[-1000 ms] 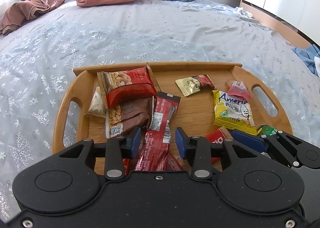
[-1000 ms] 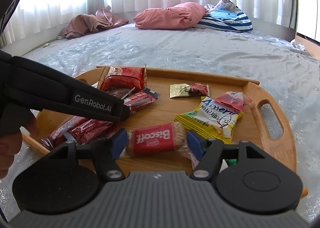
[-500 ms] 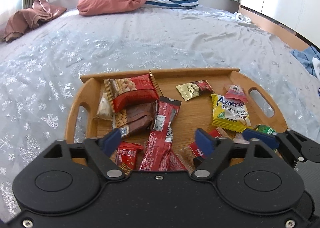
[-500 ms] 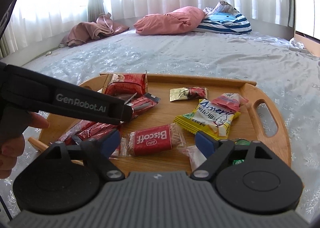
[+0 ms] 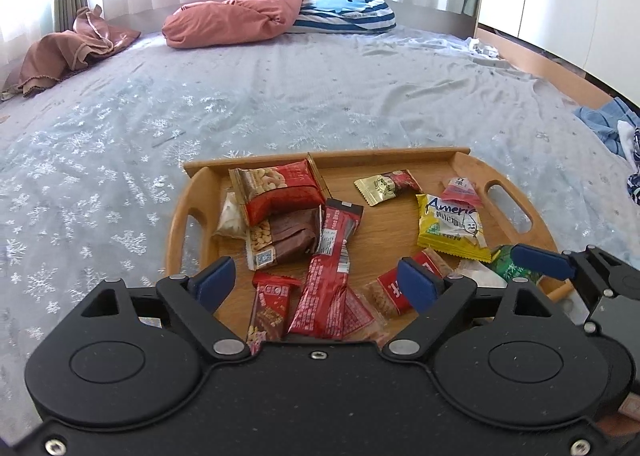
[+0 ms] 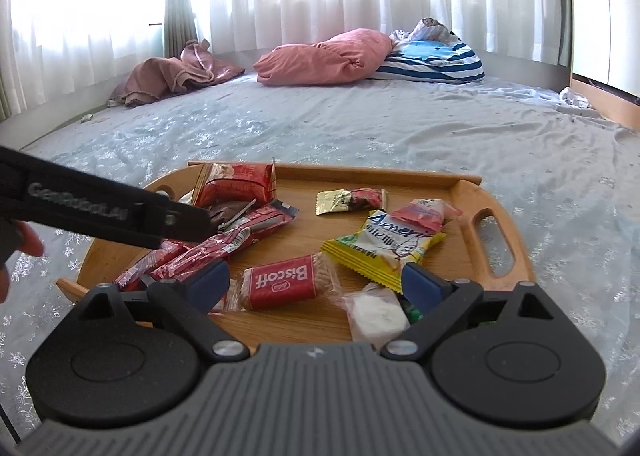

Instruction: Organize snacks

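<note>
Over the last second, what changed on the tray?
The left gripper let go of the long red bar and drew back, its jaws now wide. The right gripper released the Biscoff pack; its jaws are opening with nothing pressed between them. Both snacks lie on the tray. The yellow bag and other snacks stayed put.

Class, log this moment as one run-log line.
left gripper: open, empty | right gripper: opening, empty | red Biscoff biscuit pack: on wooden tray
</note>
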Available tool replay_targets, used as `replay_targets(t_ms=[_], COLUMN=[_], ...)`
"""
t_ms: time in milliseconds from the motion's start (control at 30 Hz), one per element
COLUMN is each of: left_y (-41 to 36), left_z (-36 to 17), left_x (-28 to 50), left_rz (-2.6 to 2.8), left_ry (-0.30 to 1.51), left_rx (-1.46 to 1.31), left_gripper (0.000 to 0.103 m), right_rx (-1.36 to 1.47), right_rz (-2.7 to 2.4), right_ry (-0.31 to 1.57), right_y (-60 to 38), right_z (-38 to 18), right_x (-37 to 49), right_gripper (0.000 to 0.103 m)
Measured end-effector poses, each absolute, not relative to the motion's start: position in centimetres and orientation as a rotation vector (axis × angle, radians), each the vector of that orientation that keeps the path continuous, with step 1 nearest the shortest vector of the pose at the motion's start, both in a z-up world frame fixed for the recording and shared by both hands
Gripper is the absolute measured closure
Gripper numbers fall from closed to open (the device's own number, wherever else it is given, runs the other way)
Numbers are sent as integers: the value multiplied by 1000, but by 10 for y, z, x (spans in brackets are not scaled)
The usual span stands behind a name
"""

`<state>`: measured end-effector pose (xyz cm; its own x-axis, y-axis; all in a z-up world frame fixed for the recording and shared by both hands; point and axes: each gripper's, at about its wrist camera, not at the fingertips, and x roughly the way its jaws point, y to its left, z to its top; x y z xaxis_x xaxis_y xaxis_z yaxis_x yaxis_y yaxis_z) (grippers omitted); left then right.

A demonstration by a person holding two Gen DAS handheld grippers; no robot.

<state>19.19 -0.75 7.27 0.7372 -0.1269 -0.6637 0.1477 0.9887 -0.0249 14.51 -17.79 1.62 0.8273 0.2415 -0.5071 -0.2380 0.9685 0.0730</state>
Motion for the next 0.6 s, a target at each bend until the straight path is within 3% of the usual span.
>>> replay_targets(t_ms=[600], left_y=[29], left_z=[70], left_x=[114], left_rz=[-89], left_ry=[723], left_rx=[-33], left_gripper=[15], right_rx=[30], right_rz=[202], right_ry=[515], right_y=[-191], right_z=[25], right_x=[90], right_gripper=[2])
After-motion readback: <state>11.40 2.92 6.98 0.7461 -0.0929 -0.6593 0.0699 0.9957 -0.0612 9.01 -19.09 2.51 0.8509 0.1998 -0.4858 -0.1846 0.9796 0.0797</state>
